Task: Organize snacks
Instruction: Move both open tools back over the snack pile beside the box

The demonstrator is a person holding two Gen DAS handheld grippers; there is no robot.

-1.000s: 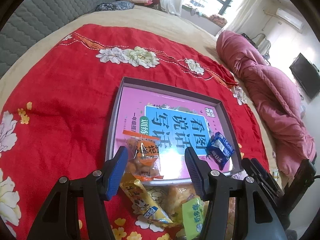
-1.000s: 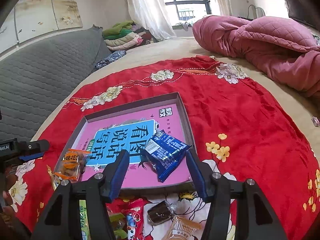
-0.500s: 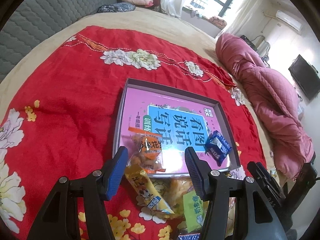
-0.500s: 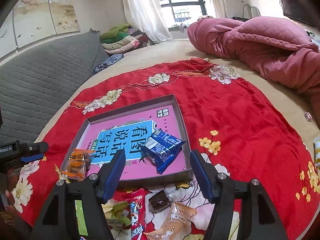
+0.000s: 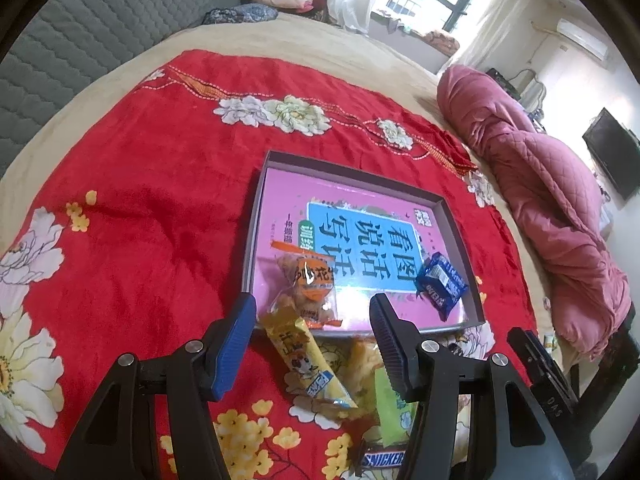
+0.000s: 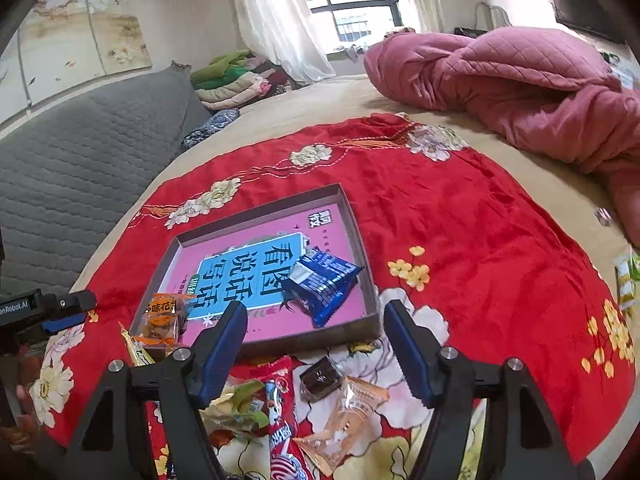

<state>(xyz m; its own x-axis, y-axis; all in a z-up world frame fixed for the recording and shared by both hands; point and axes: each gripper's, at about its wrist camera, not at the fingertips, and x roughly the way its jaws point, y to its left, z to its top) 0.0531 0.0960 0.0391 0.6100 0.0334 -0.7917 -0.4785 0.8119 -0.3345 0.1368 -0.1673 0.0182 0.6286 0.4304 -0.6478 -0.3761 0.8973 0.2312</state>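
Observation:
A shallow grey box point(image 5: 458, 236) point(image 6: 362, 240) with a pink printed floor lies on the red blanket. In it lie an orange peanut packet point(image 5: 306, 284) point(image 6: 162, 318) and a blue wafer packet point(image 5: 440, 284) point(image 6: 322, 284). In front of the box lies a pile of loose snacks: a yellow stick packet point(image 5: 304, 360), a green packet point(image 5: 392, 412), a Snickers bar point(image 5: 382, 460), a dark brown sweet point(image 6: 320, 376), a clear orange packet point(image 6: 348, 412) and a red packet point(image 6: 280, 420). My left gripper point(image 5: 312, 316) is open and empty above the pile. My right gripper point(image 6: 314, 326) is open and empty above the pile.
The red flowered blanket point(image 5: 132, 220) point(image 6: 480, 240) covers a beige bed. A pink quilt point(image 5: 560, 208) point(image 6: 520, 80) is bunched at the right. A grey padded headboard point(image 6: 80, 160) stands at the left. Small packets point(image 6: 626, 280) lie off the blanket's right edge.
Both grippers have drawn back from the box, open and empty; more of the loose snack pile now shows in front of each. The snacks in the box have not moved.

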